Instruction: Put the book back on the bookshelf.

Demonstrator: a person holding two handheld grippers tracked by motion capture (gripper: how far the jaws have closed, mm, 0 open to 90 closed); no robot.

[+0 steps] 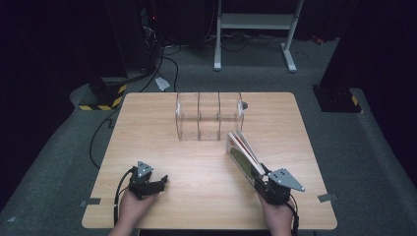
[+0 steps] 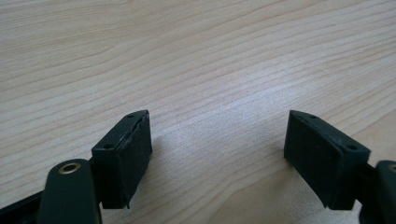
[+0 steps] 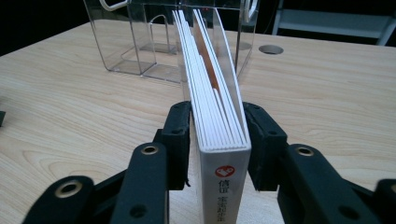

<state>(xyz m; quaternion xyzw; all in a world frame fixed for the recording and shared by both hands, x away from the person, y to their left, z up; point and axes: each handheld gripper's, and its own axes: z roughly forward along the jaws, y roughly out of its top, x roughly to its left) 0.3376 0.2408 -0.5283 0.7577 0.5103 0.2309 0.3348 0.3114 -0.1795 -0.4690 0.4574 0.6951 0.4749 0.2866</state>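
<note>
Now the right gripper (image 3: 219, 140) has the book (image 3: 217, 112) standing on the table (image 1: 162, 142) between its jaws, just short of the clear divider rack (image 1: 209, 115); whether the pads press on the covers I cannot tell. Next it likely slots into a compartment. The left gripper (image 2: 217, 154) rests wide open and empty.
</note>
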